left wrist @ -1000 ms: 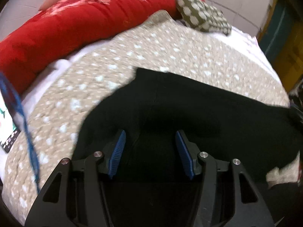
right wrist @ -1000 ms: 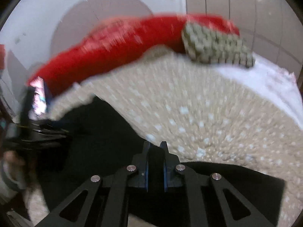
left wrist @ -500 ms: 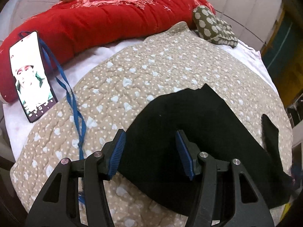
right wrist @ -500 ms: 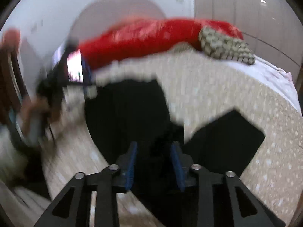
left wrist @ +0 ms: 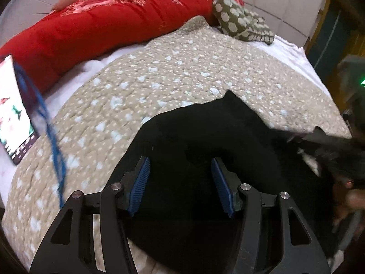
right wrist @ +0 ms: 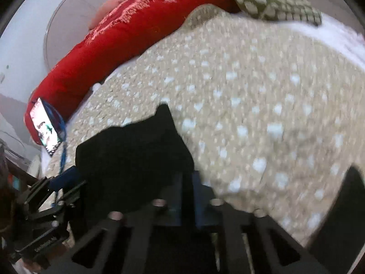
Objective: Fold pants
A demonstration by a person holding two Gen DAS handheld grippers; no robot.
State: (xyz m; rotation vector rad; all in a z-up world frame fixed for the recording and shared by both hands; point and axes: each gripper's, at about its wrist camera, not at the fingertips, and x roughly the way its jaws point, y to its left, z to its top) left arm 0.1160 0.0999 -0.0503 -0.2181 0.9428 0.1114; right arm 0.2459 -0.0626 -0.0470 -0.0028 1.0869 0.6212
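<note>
The black pants [left wrist: 205, 141] lie on the beige dotted quilt [left wrist: 182, 73] at the near side of the bed. My left gripper [left wrist: 180, 178] is open and empty, just above the pants' near part. In the right wrist view the pants [right wrist: 136, 146] lie to the left of centre, and my right gripper [right wrist: 187, 182] has its jaws close together on black cloth of the pants at their right edge; the view is blurred. The left gripper [right wrist: 63, 180] shows at the lower left there. Another black piece [right wrist: 342, 205] lies at the lower right.
A long red bolster [left wrist: 102, 22] lies along the far side. An olive dotted cushion [left wrist: 239, 22] sits at the far right. A lit phone [left wrist: 11, 114] with a blue lanyard [left wrist: 50, 137] lies at the left edge. The bed's right edge drops near a dark cabinet [left wrist: 330, 34].
The right gripper has closed from open onto the pants cloth and swung right. The left gripper has moved right and forward over the pants, still open.
</note>
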